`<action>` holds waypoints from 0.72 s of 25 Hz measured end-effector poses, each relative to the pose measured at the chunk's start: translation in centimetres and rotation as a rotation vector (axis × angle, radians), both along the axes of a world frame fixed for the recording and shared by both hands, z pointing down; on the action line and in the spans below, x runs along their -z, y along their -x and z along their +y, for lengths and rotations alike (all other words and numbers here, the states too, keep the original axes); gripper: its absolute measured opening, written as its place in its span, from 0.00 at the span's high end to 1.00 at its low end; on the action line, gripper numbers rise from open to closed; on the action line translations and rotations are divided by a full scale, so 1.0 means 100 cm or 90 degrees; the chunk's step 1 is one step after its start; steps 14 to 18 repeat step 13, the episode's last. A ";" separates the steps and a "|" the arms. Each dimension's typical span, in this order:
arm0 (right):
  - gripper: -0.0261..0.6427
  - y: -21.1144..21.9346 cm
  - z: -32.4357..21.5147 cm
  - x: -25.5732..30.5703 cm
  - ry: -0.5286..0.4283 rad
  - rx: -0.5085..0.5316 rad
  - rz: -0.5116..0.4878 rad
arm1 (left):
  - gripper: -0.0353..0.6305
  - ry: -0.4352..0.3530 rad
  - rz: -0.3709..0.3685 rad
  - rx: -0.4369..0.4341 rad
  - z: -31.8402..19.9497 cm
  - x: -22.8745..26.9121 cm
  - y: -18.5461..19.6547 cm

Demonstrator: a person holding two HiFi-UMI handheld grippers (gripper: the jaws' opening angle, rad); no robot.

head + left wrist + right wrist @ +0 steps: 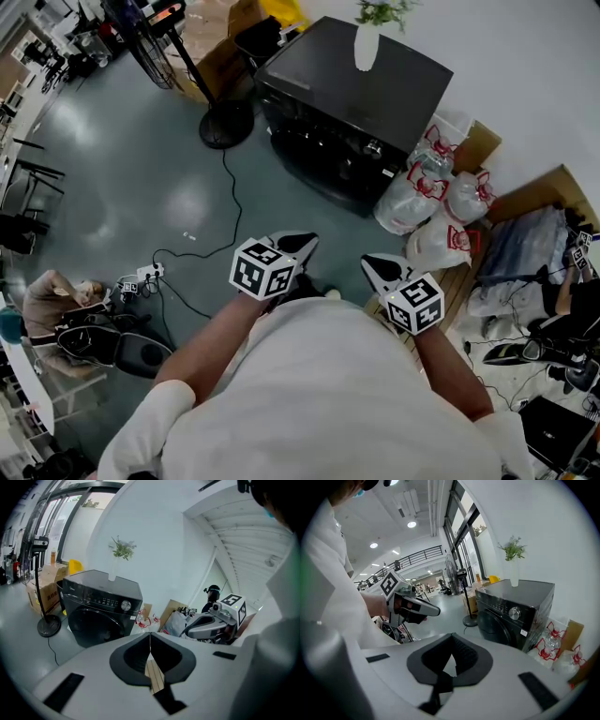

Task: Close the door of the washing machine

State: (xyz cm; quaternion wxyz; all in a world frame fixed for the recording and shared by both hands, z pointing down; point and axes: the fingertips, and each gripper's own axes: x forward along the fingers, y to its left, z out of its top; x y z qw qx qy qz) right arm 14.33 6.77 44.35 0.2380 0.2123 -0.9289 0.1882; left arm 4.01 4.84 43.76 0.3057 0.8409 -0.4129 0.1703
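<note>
The left gripper (302, 244) and right gripper (377, 264) are both clenched on nothing, side by side, well apart from the washer (352, 103), whose door (96, 625) looks shut.

Your head view's top edge clips green sprig (382, 11) in white vase (367, 47). Print on black washing machine (101, 616): unreadably small.

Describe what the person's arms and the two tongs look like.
The left tongs and right tongs are alike: pale grey wedge-shaped bodies, dark padded linings round the jaws, small black rectangular patches. Each carries a white cube with black square markers. No cables show. The person wears a white short-sleeved shirt.
</note>
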 end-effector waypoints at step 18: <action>0.95 0.006 -0.018 -0.009 0.005 0.001 -0.004 | 0.92 0.005 -0.017 0.013 -0.010 -0.008 0.019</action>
